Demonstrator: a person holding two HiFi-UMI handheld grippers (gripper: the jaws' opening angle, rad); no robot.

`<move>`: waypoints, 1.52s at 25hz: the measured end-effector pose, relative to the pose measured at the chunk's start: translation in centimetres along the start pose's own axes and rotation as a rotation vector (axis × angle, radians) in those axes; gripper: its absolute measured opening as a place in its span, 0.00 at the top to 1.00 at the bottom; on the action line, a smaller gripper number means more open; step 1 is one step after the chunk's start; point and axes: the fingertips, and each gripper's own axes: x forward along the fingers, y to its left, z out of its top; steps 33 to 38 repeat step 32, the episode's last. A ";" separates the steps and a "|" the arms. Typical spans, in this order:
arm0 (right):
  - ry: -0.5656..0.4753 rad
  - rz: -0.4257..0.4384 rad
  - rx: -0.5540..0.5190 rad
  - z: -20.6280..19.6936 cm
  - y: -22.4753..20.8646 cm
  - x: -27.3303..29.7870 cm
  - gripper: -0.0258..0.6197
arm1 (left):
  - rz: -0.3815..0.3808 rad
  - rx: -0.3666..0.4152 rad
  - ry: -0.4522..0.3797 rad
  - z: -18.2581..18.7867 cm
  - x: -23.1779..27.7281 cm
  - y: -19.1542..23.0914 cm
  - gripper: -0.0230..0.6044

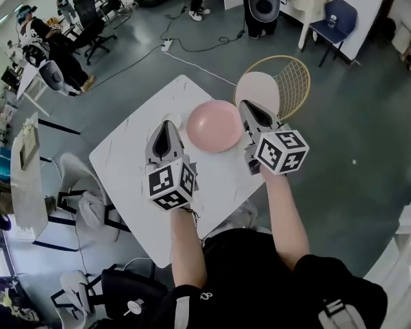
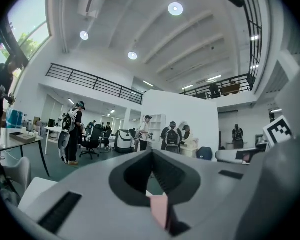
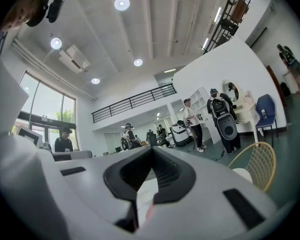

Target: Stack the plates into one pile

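A pink plate (image 1: 214, 126) lies on the white table (image 1: 133, 160), between my two grippers. My left gripper (image 1: 166, 125) hovers at the plate's left edge, shut with nothing held. A small white dish (image 1: 173, 120) peeks out beside its tip, partly hidden. My right gripper (image 1: 246, 105) sits at the plate's right edge, also shut and empty. In the left gripper view the closed jaws (image 2: 151, 153) point level across the room, with a sliver of the pink plate (image 2: 160, 209) showing under them. The right gripper view shows its closed jaws (image 3: 151, 150) the same way.
A chair with a gold wire back (image 1: 292, 81) and a pale round seat (image 1: 256, 88) stands at the table's far right corner. White chairs (image 1: 89, 204) stand left of the table. People and office chairs (image 1: 68, 40) are farther off. A cable (image 1: 198, 67) crosses the floor.
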 end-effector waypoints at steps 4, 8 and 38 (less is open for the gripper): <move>-0.054 0.044 -0.040 1.9 3.0 -2.0 0.95 | 0.018 0.018 -0.031 1.9 -2.7 0.2 0.94; -0.071 0.090 -0.046 1.9 5.5 -3.0 0.95 | 0.038 0.024 -0.030 2.2 -5.1 1.2 0.94; -0.002 0.048 -0.244 0.2 6.1 -8.3 0.95 | -0.011 0.043 0.005 -0.2 -8.5 -1.0 0.94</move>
